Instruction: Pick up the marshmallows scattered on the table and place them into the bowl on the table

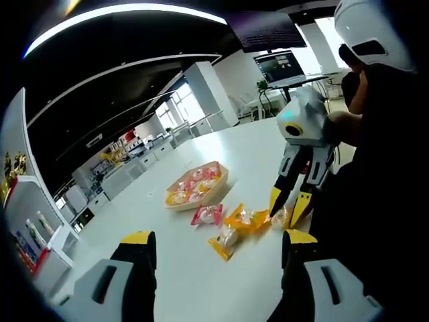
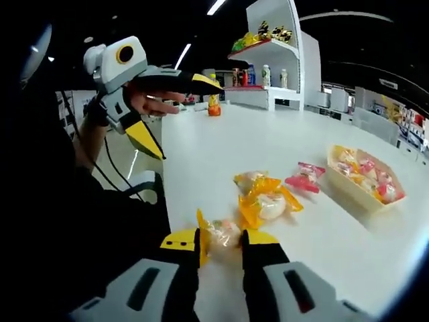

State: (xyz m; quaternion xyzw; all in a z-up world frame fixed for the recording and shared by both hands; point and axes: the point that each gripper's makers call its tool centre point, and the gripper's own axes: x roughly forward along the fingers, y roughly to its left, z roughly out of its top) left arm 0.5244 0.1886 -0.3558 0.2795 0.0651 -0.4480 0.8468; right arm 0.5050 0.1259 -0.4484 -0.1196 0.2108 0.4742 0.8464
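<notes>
The right gripper [image 2: 221,245] has its fingers clamped on an orange-wrapped marshmallow [image 2: 220,233] on the tabletop [image 2: 221,144], well short of the bowl [image 2: 365,176], so lift it straight up first (left gripper [image 2: 175,111] fingers spread apart, empty).

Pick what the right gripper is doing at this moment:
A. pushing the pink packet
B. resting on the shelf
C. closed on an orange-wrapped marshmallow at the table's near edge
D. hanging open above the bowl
C: in the right gripper view, the right gripper has its jaws pinched on an orange-wrapped marshmallow on the table.
</notes>
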